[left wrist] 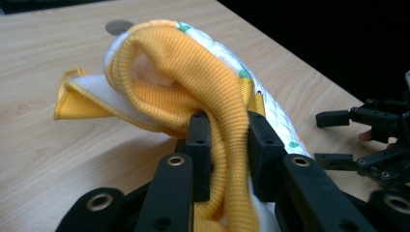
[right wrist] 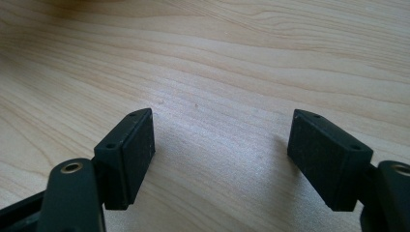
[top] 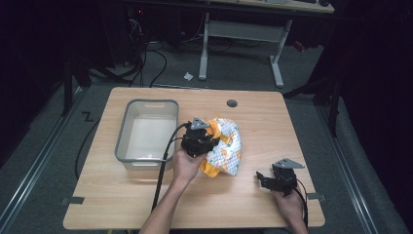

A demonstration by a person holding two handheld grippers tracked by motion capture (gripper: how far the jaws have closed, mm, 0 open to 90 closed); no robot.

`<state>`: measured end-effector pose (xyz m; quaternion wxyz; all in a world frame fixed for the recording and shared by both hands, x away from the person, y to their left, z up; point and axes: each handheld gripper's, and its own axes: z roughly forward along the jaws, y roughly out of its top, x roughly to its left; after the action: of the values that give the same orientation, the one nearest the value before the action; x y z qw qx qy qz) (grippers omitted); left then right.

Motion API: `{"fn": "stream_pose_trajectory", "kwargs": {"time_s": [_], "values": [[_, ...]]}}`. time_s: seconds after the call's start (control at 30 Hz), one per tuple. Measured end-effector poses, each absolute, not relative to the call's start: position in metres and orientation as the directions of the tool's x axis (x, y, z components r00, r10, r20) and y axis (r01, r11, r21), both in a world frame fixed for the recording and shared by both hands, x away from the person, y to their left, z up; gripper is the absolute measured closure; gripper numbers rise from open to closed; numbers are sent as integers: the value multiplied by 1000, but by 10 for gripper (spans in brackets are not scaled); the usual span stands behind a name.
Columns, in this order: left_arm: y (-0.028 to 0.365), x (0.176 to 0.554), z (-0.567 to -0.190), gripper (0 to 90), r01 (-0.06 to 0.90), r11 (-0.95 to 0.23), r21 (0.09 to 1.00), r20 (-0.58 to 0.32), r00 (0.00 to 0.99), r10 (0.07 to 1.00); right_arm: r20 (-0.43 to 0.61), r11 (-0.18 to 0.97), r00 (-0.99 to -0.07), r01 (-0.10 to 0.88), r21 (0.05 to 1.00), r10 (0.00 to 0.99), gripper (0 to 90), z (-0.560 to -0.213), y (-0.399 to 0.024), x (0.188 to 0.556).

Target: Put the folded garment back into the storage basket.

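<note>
A small yellow and white patterned garment (top: 225, 144) lies bunched at the middle of the wooden table (top: 253, 109). My left gripper (top: 207, 141) is shut on its yellow ribbed edge (left wrist: 217, 96), and the cloth (left wrist: 159, 72) hangs lifted ahead of the jaws. My right gripper (top: 263, 179) rests near the table's front right, open, with bare wood between its pads (right wrist: 138, 145). In the left gripper view the right gripper (left wrist: 338, 137) is seen at the far right.
A grey plastic bin (top: 127, 127) stands left of the garment, close beside my left hand (top: 187, 165). A round cable hole (top: 232, 103) sits near the table's far edge. Beyond the table are a desk frame (top: 277, 58) and cables on the floor.
</note>
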<state>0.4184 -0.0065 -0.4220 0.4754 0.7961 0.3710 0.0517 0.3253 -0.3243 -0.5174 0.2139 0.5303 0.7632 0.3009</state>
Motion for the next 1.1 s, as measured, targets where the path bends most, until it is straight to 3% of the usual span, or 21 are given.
{"fn": "stream_pose_trajectory", "kwargs": {"time_s": [1.1], "values": [[66,422,-381,742,534,-178,827,-288,672,682,-6,256,-347,680,687,938,252,-517,-324,325]]}}
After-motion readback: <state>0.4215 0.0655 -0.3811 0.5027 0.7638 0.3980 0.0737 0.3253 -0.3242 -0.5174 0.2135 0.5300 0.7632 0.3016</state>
